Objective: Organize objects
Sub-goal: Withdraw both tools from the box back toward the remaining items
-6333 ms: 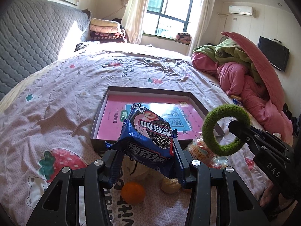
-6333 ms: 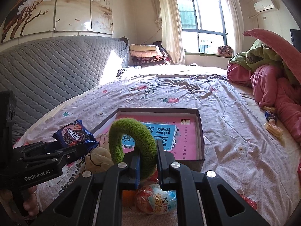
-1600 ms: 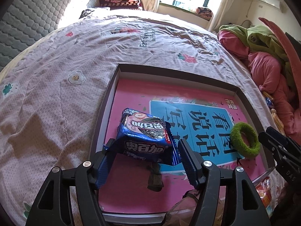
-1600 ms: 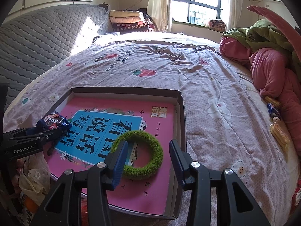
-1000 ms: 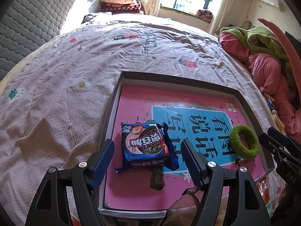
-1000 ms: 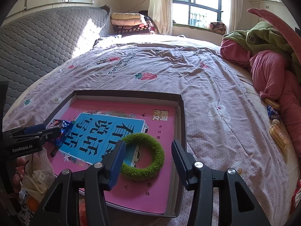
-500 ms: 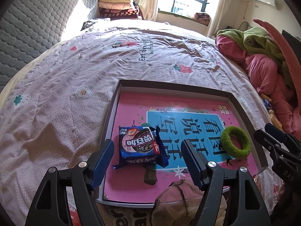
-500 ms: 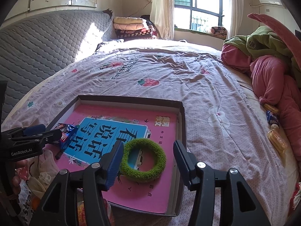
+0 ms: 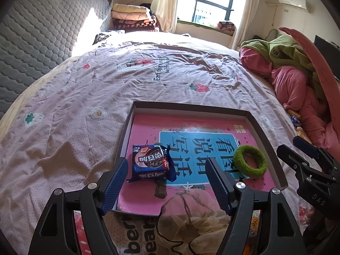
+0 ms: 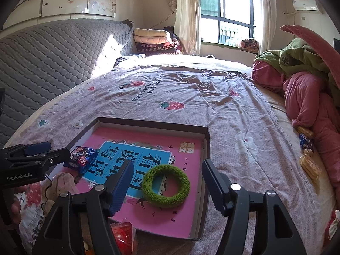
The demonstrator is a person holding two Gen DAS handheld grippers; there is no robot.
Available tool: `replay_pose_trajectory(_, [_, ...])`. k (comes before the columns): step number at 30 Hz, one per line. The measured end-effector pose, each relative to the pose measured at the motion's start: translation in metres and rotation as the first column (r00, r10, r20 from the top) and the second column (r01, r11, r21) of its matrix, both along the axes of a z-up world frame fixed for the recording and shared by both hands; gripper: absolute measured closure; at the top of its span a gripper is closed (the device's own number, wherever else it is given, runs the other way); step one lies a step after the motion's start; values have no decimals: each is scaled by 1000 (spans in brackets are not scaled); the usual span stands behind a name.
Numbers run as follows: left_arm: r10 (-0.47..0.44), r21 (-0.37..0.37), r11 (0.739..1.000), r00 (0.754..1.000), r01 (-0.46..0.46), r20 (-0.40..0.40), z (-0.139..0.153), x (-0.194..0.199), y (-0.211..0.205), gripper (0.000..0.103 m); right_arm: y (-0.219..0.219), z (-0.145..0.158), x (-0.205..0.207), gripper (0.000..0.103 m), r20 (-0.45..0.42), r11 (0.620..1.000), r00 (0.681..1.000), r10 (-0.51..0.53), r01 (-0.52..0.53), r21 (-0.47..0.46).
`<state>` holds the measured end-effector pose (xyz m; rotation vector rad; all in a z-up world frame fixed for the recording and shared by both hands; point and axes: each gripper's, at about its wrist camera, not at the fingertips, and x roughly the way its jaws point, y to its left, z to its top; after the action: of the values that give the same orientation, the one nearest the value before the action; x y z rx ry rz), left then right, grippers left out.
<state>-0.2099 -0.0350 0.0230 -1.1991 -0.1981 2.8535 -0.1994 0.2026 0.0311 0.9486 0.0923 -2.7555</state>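
Both grippers spread wide above the box, holding nothing

Left gripper (image 9: 166, 177) apart around the cookie pack (image 9: 150, 162), pads clear; right gripper (image 10: 166, 178), just opened further, clear of the green ring (image 10: 165, 186) at 3 o'clock of the pack in the box (image 9: 187, 106). At 6 o'clock, mesh bag (image 9: 191, 214) cut off, contents unclear

Folded blankets (image 10: 155, 40), window (image 10: 225, 10), air conditioner (image 10: 305, 5)
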Motion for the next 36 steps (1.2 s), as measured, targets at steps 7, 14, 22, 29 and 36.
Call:
replay_pose_trajectory(7, [-1, -4, 1000, 1000, 1, -15, 9, 19, 6, 27, 1, 10, 10, 32, -29, 1000, 999, 17, -18, -18])
replay_pose_trajectory(14, [9, -23, 1000, 999, -10, -34, 16, 37, 5, 27, -2, 16, 20, 28, -52, 999, 998, 41, -42, -18])
replay_pose_trajectory(22, [22, -36, 999, 998, -24, -57, 24, 57, 4, 27, -7, 23, 41, 23, -95, 998, 993, 64, -66, -12])
replay_pose_trajectory(29, [3, -41, 999, 998, -6, -60, 27, 72, 9, 27, -10, 28, 61, 21, -124, 997, 989, 79, -81, -11])
replay_pose_trajectory(36, [-3, -39, 999, 998, 0, -70, 31, 86, 10, 27, -11, 24, 82, 18, -136, 997, 988, 78, -78, -1])
